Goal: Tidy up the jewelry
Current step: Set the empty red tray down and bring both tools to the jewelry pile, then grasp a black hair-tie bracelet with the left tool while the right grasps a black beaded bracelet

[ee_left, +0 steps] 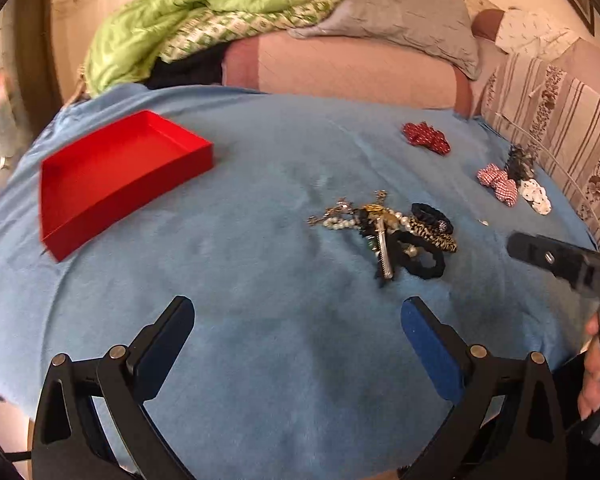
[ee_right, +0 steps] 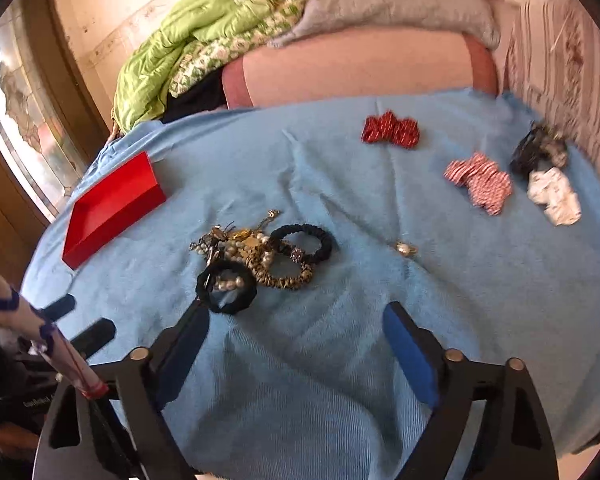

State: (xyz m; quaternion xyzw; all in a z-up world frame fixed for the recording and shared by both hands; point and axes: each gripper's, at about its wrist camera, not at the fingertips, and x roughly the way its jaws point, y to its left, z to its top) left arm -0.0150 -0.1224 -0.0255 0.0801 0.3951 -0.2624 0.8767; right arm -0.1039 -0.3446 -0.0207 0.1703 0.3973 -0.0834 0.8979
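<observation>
Both sets of tongs stand wide and empty above a blue blanket (ee_left: 260,184) spread over a bed, the left tongs (ee_left: 298,322) short of the jewelry pile (ee_left: 384,232), the right tongs (ee_right: 296,326) closer, one tip near the black hair tie (ee_right: 226,288) at the pile's near edge. The pile, a tangle of pearl strands, chains, and hair ties, lies at the middle of the blanket, apparently heaped there for sorting. Left of the pile sits an open red box (ee_left: 116,176), empty, likely the place the pieces are meant to go. Right of the pile lie fabric bows: a red one (ee_right: 390,130), a red-and-white one (ee_right: 480,182), then a dark one and a white one. A small pearl piece (ee_right: 404,248) rests alone just right of the pile. Beyond the pile, a green quilt (ee_left: 172,12) and a grey pillow (ee_left: 404,4) are bunched against the wall.
</observation>
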